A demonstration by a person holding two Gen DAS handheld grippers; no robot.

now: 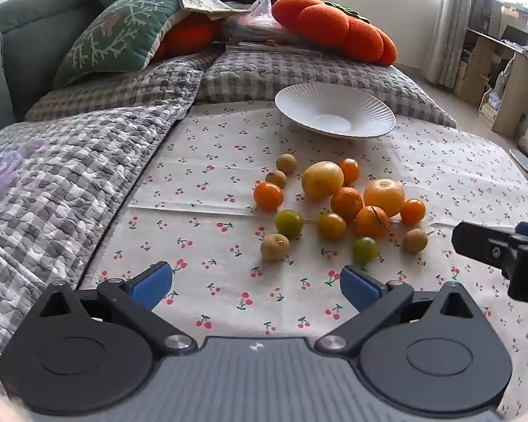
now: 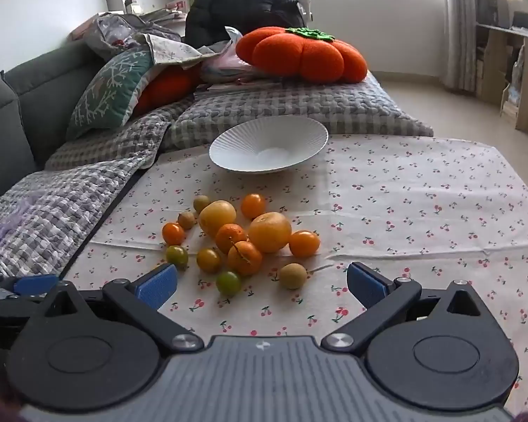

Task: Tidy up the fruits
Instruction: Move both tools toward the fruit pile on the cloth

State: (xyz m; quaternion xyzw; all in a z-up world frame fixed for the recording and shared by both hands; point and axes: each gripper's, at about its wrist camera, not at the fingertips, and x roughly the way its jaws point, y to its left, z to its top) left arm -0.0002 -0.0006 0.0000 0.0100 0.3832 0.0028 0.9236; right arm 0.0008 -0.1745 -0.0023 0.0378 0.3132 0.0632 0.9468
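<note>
Nearest the lens, two grey-and-black grippers with blue pads are seen, both tilted down toward a cherry-print cloth (image 1: 228, 316). Wide-spread jaws are shown on the left gripper (image 1: 256, 286), with nothing between them but bare cloth. Equally wide jaws are shown on the right gripper (image 2: 262, 285), and nothing is gripped there either; a green fruit (image 2: 228, 282) and a tan fruit (image 2: 293, 275) are seen lying just beyond its pads, untouched. From the left wrist view, part of the right gripper is seen at the right edge.

Just past the pads, the fruits (image 1: 338, 204) are found gathered in a loose cluster on the cloth: small brownish ones, green ones, orange ones, and two larger yellow-orange ones (image 1: 322, 180) near the middle. Several in the middle are touching; those at the edges lie apart.

Farther on, a ribbed white bowl (image 1: 334, 110) is set on the cloth, empty, well apart from the cluster.

Behind it, a grey checked quilt (image 1: 88, 147) is spread over a sofa. At the back, a green patterned cushion (image 1: 119, 35) and an orange pumpkin-shaped cushion (image 1: 334, 30) are rested on it.
</note>
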